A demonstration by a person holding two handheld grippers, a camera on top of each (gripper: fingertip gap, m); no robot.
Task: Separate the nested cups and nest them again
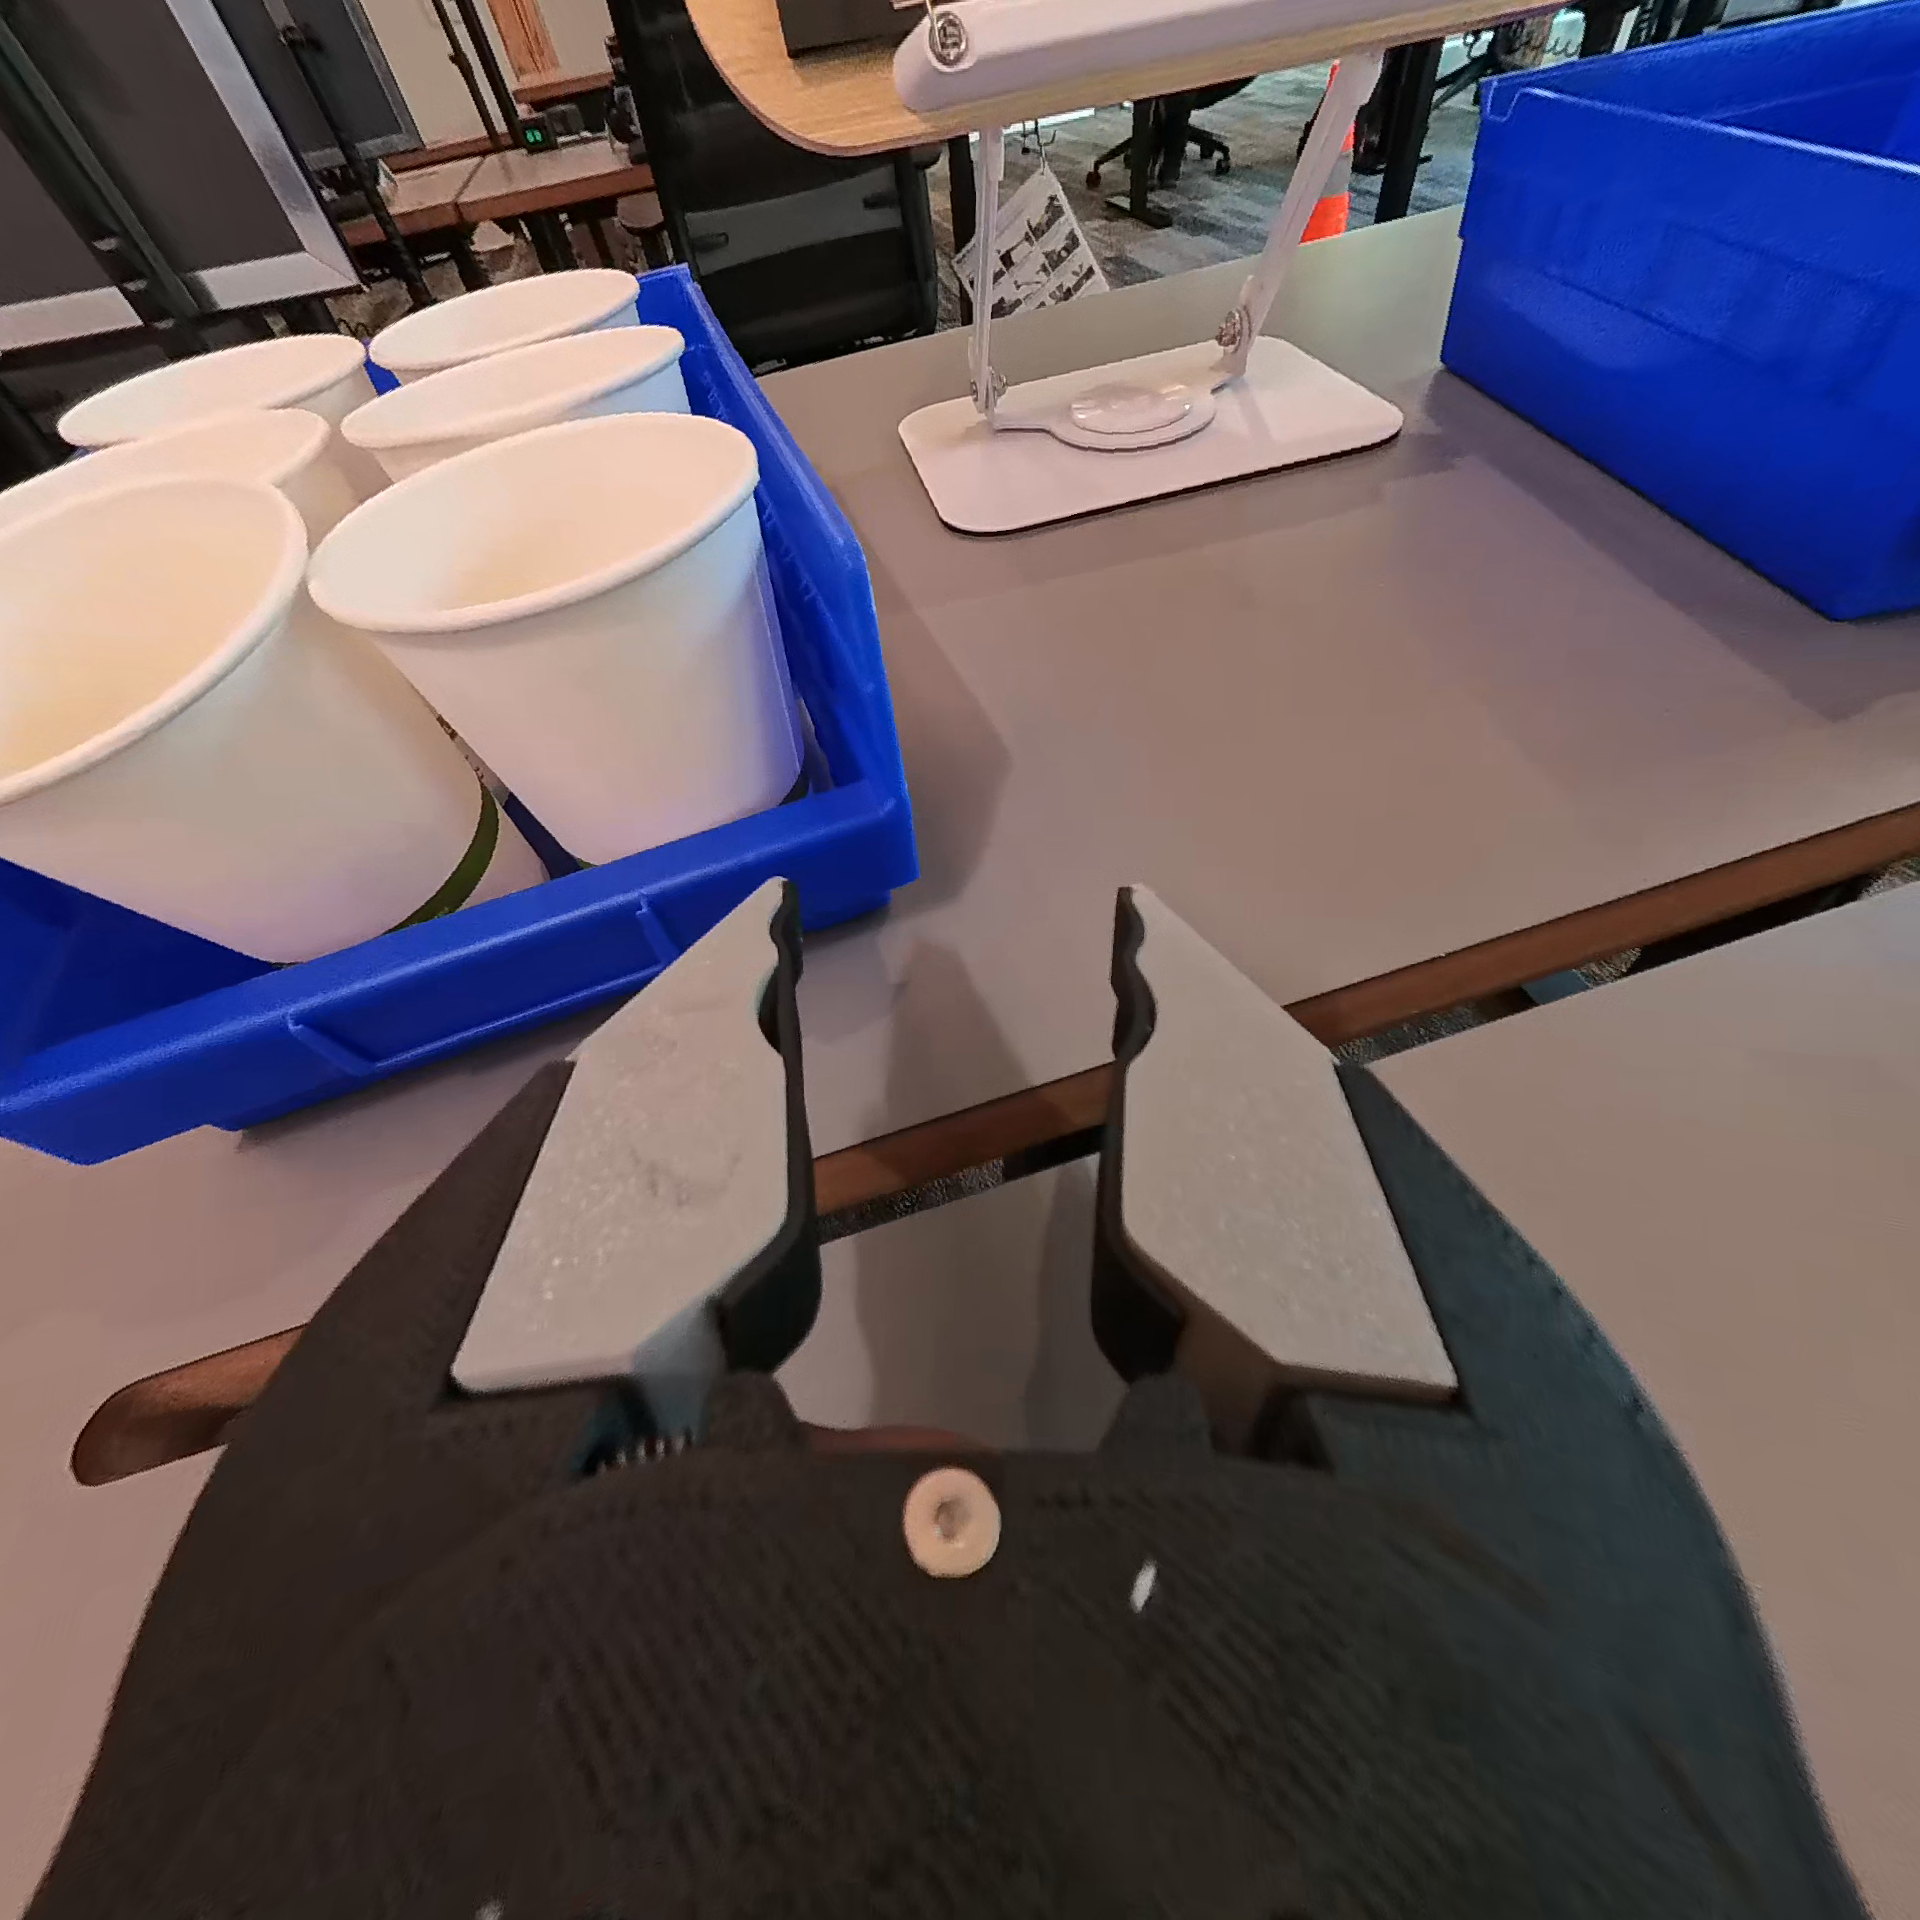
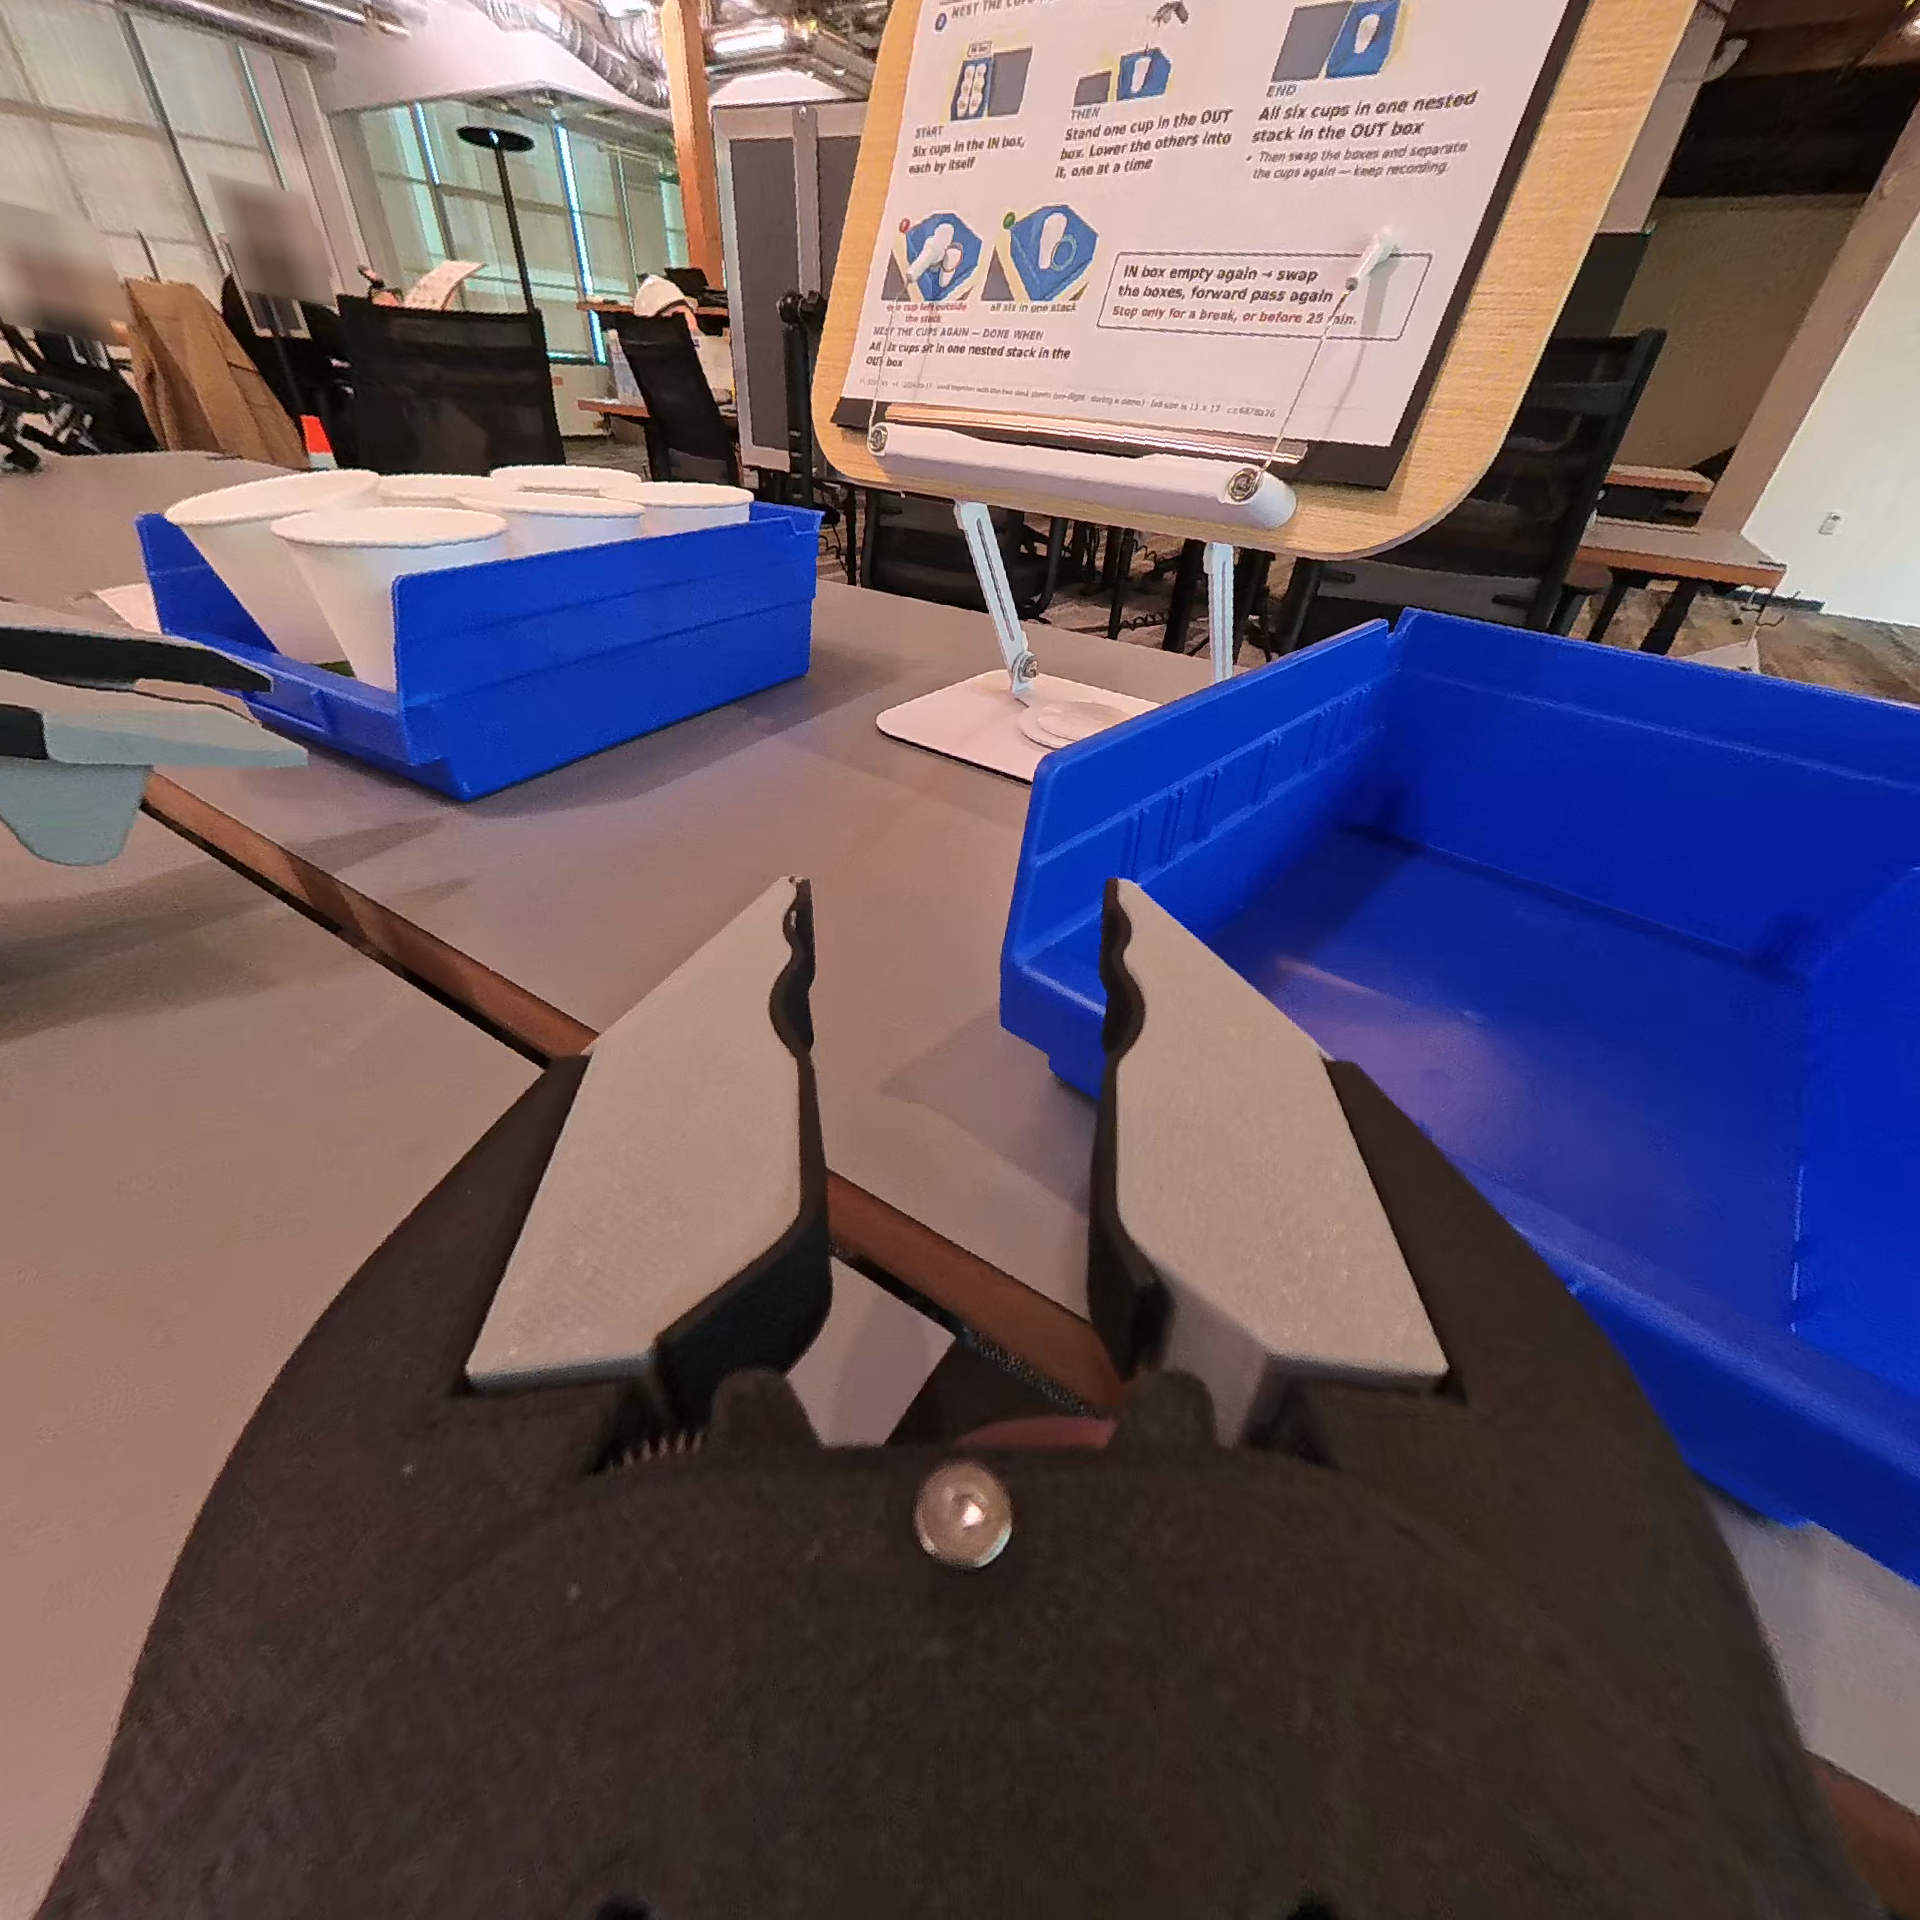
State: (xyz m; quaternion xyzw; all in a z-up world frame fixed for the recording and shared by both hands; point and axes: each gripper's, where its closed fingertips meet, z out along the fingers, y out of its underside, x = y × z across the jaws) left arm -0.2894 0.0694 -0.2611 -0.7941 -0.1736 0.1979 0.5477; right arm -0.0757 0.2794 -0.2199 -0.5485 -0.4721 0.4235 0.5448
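Several white paper cups stand apart, upright, in a blue bin on the left of the grey table; the cups and their bin also show in the right wrist view. A second blue bin, empty, sits on the right and also shows in the left wrist view. My left gripper is open and empty, just right of the cup bin's near corner. My right gripper is open and empty, just left of the empty bin. The left gripper's fingers show at the left edge of the right wrist view.
A white stand base sits at the back middle of the table and holds up a wooden board with an instruction sheet. A gap with brown table edges runs between two tabletops. Chairs and desks stand behind.
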